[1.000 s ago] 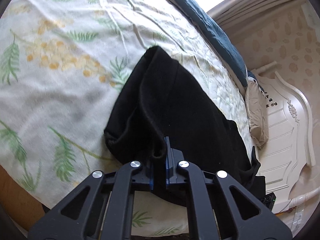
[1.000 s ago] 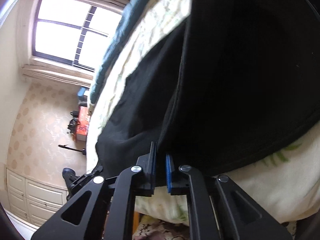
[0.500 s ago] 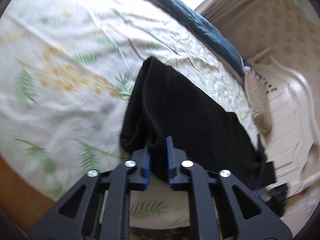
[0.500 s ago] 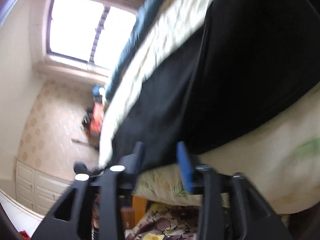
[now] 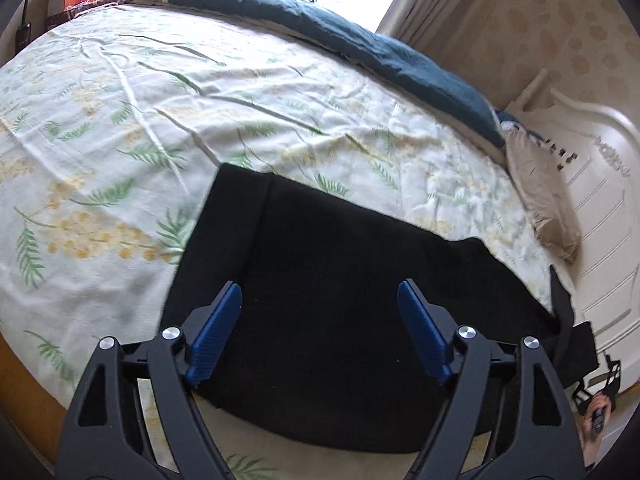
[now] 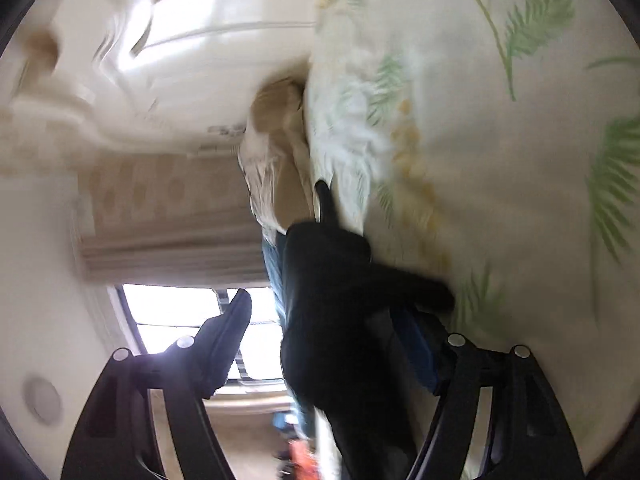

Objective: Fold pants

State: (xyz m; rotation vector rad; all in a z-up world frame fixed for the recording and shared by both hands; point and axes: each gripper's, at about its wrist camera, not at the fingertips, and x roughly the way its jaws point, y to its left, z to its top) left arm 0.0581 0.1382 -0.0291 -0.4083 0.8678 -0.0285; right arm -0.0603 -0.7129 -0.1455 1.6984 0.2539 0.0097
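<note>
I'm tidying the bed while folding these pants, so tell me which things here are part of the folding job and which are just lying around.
Part of the job:
- black pants, lying folded on the floral sheet
- left gripper, jaws opening above the pants, nothing pinched
- right gripper, open

Just lying around:
- dark teal blanket
- tan pillow
- white headboard

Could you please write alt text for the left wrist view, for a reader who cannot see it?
Black pants lie folded flat on a leaf-print sheet, with the left tool above them, its jaws opening and nothing between them. A dark blue blanket runs along the bed's far side.
</note>
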